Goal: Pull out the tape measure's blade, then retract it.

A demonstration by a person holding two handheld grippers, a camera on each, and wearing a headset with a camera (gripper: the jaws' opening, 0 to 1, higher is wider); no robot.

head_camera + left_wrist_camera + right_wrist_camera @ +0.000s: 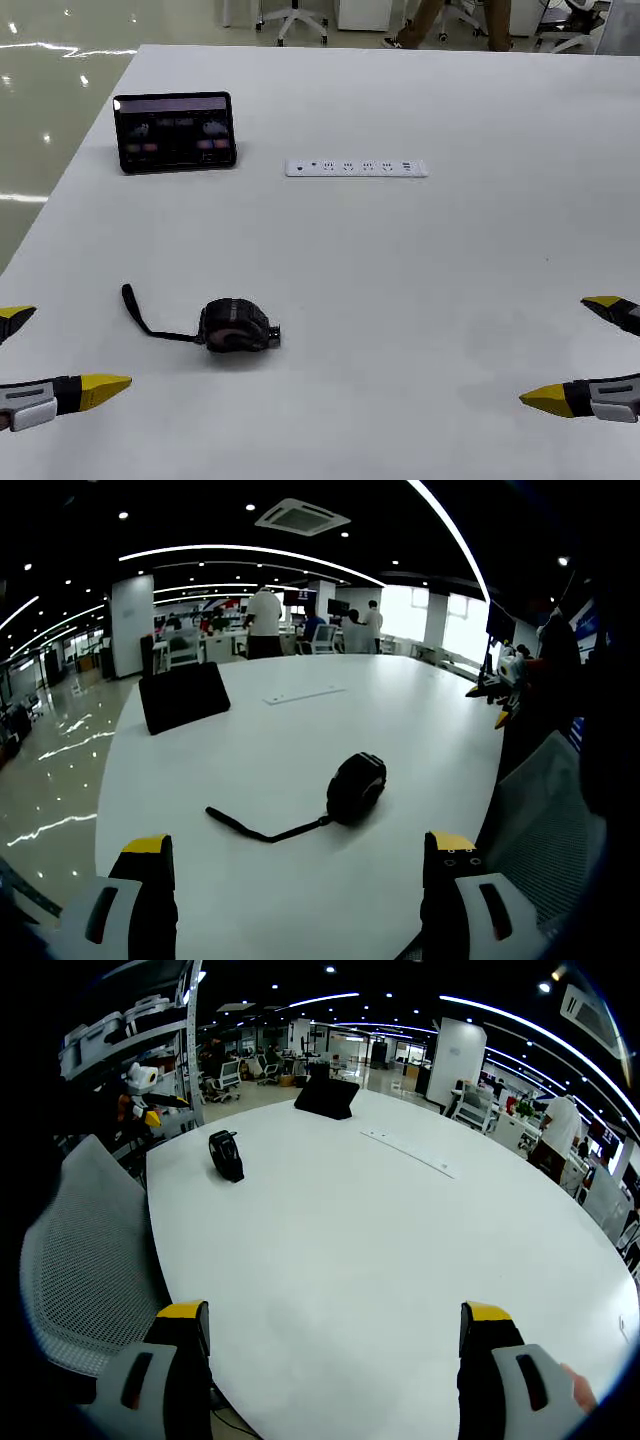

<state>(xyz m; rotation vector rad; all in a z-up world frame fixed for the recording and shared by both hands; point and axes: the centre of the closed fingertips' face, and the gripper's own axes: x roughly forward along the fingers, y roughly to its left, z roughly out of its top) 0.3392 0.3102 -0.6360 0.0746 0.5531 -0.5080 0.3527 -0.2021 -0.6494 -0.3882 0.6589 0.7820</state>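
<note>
Both claws stand wide open and carry nothing. Our left gripper (pixel 75 348) sits at the 8 o'clock corner of the head view, jaws spread, and the tape measure (pixel 238 325) lies near it at about its 3 o'clock. In the left gripper view the case rests on the white table (pixel 420 260) just ahead of the jaws, toward 1 o'clock, with its black wrist strap (pixel 145 318) trailing out to 9 o'clock. Our right gripper (pixel 557 350) is at the 4 o'clock corner, jaws equally parted, well apart from the case, which its own view shows far off at 11 o'clock. Beyond, toward 12 o'clock, lie a power strip (pixel 356 168) and, at 11 o'clock, a propped tablet (pixel 175 132).

We judge the task not yet begun: the blade looks fully wound in and neither claw touches the case. Next, we think, the left claw should close on the body to pin it, while the right comes across to pinch the blade's hook. That hook seems to face 3 o'clock, though it is too small to be sure.
</note>
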